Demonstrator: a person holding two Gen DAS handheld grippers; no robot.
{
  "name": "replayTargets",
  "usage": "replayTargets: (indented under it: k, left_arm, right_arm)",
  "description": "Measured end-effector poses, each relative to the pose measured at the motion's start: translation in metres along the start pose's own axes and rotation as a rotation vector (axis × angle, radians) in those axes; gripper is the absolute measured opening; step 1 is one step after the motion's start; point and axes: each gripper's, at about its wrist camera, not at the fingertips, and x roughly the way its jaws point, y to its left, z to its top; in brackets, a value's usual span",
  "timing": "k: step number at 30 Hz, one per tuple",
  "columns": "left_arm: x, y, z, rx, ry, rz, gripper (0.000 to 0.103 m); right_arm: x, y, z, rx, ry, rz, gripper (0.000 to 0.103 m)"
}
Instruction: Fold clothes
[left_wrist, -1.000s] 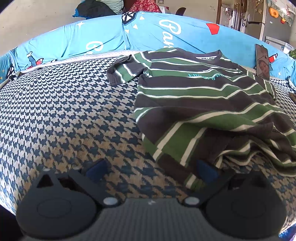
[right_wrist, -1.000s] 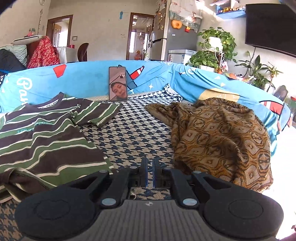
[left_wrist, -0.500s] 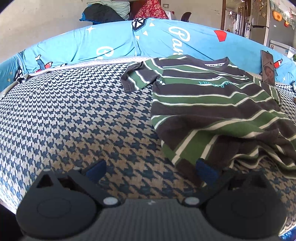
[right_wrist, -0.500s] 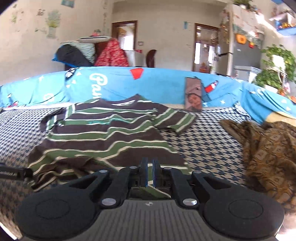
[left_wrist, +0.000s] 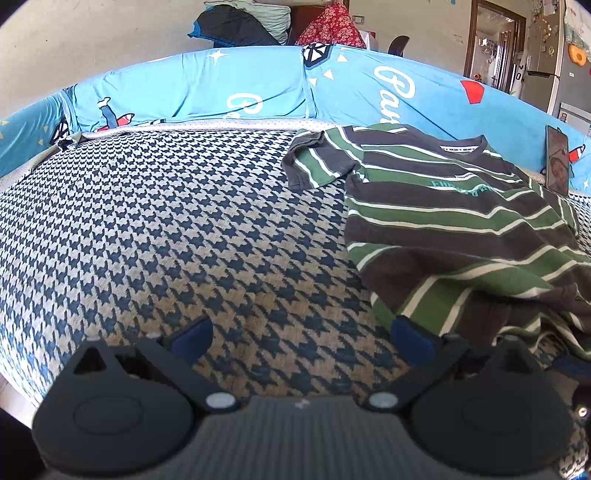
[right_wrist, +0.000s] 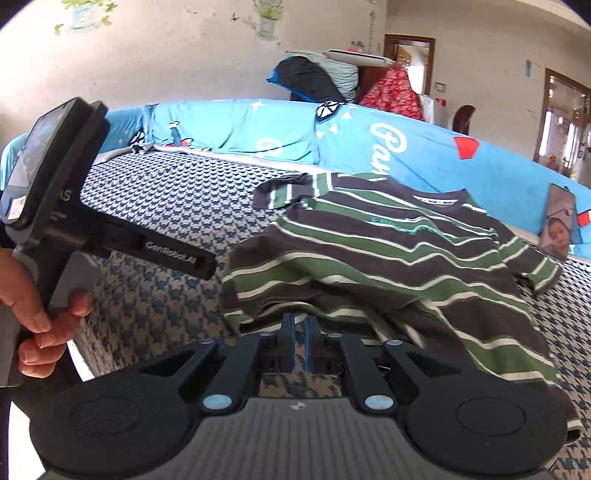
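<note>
Nearest in the right wrist view, the right gripper (right_wrist: 298, 334): blue pads pressed together, tips under the lifted hem of the green, dark-brown and white striped cotton T-shirt (right_wrist: 388, 266). Looks clamped on that hem, tho the fabric hides the exact pinch. The left gripper (left_wrist: 301, 334) has fingers wide apart, nothing between them; its right-hand pad (left_wrist: 408, 334) sits at the shirt's bunched near corner, touching or just beside, can't tell which.

The person's left hand (right_wrist: 33, 314) grips the left tool's handle at the near edge of the blue-and-cream houndstooth sofa seat (left_wrist: 166, 221).

To do this step well, prob. the left should close on that loose hem corner so both corners rise level, hem taut, then carry it toward the collar w/o dragging the sleeves.

The shirt lies on the seat's right half, long axis running near edge to back edge; collar points at the bright blue printed backrest cover (left_wrist: 258, 88), hem toward the grippers.
</note>
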Motion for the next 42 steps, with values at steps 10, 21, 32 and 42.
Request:
replayTargets:
  k: [10, 21, 32, 42]
  left_arm:
    - [0.002, 0.009, 0.004, -0.036, 0.002, -0.012, 0.103]
    - [0.005, 0.015, 0.006, -0.063, 0.006, -0.013, 0.103]
    - [0.011, 0.014, 0.004, -0.053, 0.022, -0.006, 0.103]
    - [0.003, 0.019, 0.005, -0.057, -0.011, 0.014, 0.103]
  right_arm:
    - [0.030, 0.022, 0.003, -0.062, 0.040, 0.033, 0.020]
    - [0.052, 0.041, -0.001, -0.215, 0.055, 0.007, 0.029]
    - [0.059, 0.029, -0.001, -0.149, 0.045, 0.008, 0.018]
    - [0.059, 0.019, 0.010, -0.072, 0.061, 0.005, 0.006]
